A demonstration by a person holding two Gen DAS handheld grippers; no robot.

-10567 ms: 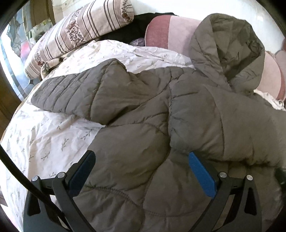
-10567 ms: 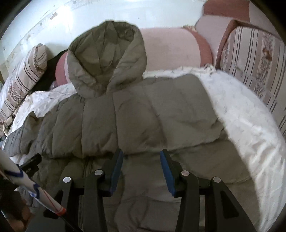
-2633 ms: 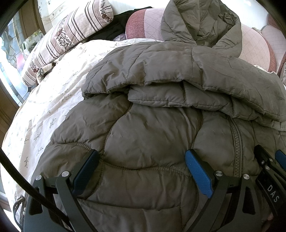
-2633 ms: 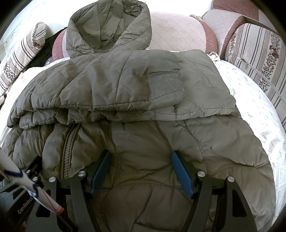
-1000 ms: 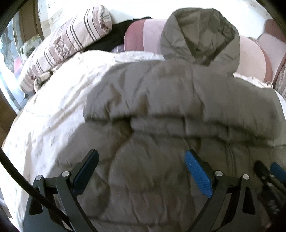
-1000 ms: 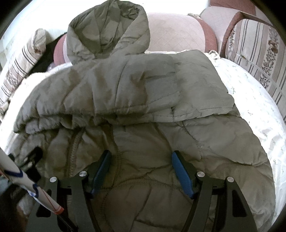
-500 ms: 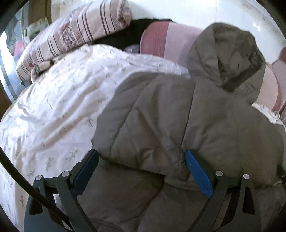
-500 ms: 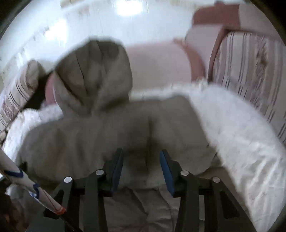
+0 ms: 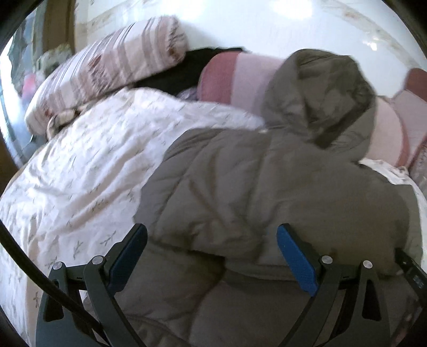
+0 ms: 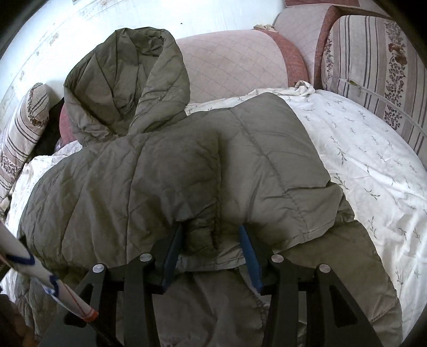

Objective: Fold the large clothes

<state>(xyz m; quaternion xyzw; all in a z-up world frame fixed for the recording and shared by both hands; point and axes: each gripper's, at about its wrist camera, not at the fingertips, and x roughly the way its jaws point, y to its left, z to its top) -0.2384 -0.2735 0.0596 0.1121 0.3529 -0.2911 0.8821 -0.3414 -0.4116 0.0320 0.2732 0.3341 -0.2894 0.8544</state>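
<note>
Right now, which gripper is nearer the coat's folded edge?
Right. The right gripper has the folded edge bunched between opening jaws; the left gripper sits open, straddling it without contact.

A white quilt (image 9: 88,170) printed with small grey-green sprigs covered the bed, rumpled into soft folds. At its head lay a pink bolster (image 10: 232,66) with a darker red end and a faint grid pattern. A striped pillow (image 9: 112,77) with bands of floral print rested at the far left corner, leaning against the white wall (image 9: 240,24). Between that pillow and the bolster sat a black garment (image 9: 170,80), bunched up. In the right wrist view, a striped floral cushion (image 10: 373,69) stood upright along the bed's right side, just beside a second pink bolster (image 10: 301,18).
</note>
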